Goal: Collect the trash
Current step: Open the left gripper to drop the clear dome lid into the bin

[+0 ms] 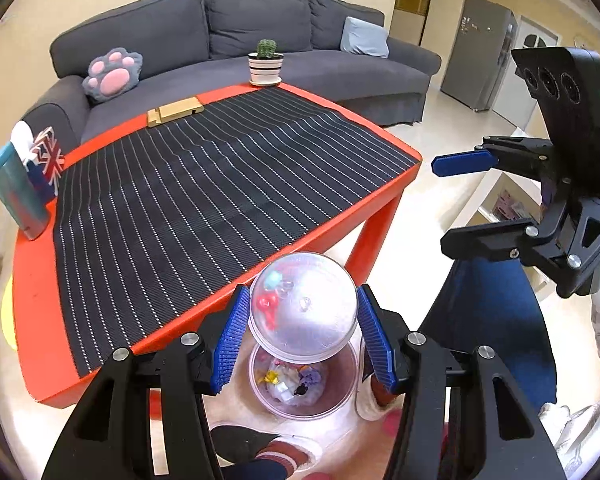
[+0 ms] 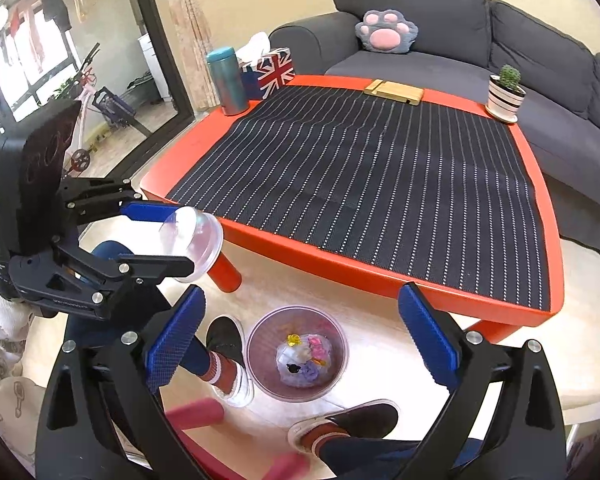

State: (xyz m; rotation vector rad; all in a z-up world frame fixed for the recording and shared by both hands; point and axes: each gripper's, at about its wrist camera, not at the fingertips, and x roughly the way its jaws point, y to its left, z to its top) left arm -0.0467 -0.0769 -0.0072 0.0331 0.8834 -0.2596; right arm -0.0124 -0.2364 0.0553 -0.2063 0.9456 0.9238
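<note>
My left gripper is shut on a clear plastic cup and holds it tipped over above a clear trash bin on the floor. The cup also shows in the right wrist view, held by the left gripper off the table's near corner. The bin holds several small coloured scraps. My right gripper is open and empty above the bin; it shows in the left wrist view at the right.
A red low table with a black striped mat stands ahead, bearing a teal bottle, a flag tissue box, a wooden stand and a potted cactus. A grey sofa is behind. The person's feet flank the bin.
</note>
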